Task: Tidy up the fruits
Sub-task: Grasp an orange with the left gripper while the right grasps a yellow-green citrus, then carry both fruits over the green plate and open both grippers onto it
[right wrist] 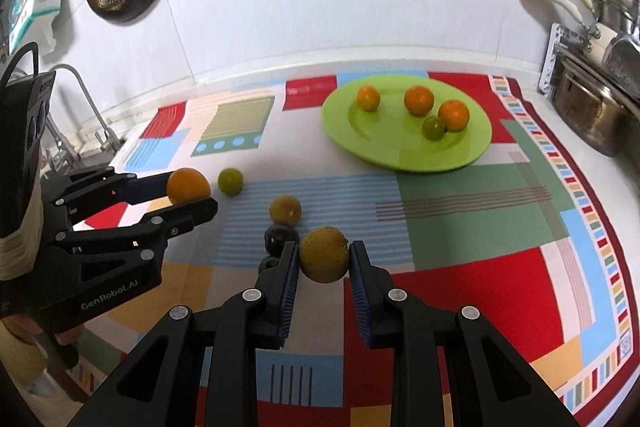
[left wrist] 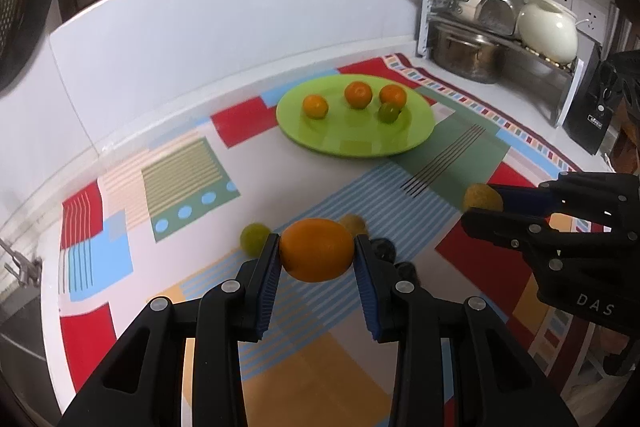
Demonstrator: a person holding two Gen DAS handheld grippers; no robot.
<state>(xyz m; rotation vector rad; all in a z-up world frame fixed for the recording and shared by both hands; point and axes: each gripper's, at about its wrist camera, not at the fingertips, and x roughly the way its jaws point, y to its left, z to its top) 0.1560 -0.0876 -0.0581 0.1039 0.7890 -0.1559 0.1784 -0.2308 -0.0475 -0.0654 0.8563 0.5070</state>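
While both tools are clear of the table surface, each one carries a fruit. The left tool [left wrist: 316,253] is clamped on an orange [left wrist: 316,249], with the blue pads pressing on its two sides. The right tool [right wrist: 324,257] is clamped on a brownish-yellow fruit [right wrist: 324,253] in the same manner.

The table [left wrist: 132,39] carries a patterned cloth [right wrist: 460,211] in red, blue, green and beige blocks. A green plate [right wrist: 400,151] rests on the far part of the cloth. The plate holds three small oranges [right wrist: 419,100] and one small green fruit [right wrist: 434,127]; the green fruit touches the rightmost orange.

Loose fruit on the cloth, nearer to the tools:
- A second green fruit [right wrist: 230,181] lies just beside the left tool.
- A second brownish fruit [right wrist: 285,209] lies between the two tools.
- A dark fruit [right wrist: 280,238] lies just in front of it, and another dark item [right wrist: 267,263] shows partly behind the left finger of the right tool; its kind cannot be determined.

At the right end of the table a metal rack [left wrist: 500,43] holds pots and a white kettle [left wrist: 548,31]. A faucet [right wrist: 86,99] stands at the left end.
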